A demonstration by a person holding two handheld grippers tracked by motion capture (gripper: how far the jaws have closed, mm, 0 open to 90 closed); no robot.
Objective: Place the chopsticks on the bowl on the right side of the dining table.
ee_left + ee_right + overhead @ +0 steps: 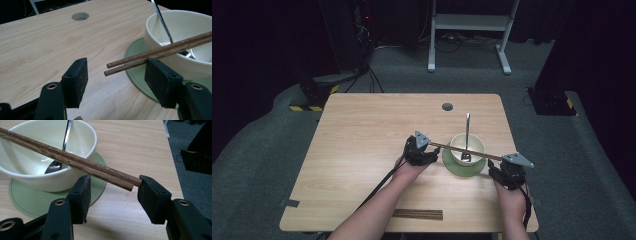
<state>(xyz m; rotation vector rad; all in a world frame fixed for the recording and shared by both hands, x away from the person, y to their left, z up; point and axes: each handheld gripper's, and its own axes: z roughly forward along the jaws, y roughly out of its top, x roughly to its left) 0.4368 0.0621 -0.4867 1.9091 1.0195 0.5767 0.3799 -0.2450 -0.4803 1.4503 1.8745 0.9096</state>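
Two chopsticks [467, 151] span bowl [467, 148]; left tongs [116, 77], right tongs [113, 195] level, parted, flanking ends.

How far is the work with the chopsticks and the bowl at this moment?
Done: the pair of brown wooden chopsticks already lies across the rim of the cream ceramic bowl, which stands on a round green saucer with a metal spoon inside. In hand: the left hand-held gripper and right hand-held gripper stand open around the stick ends. Left: probably withdrawing both.
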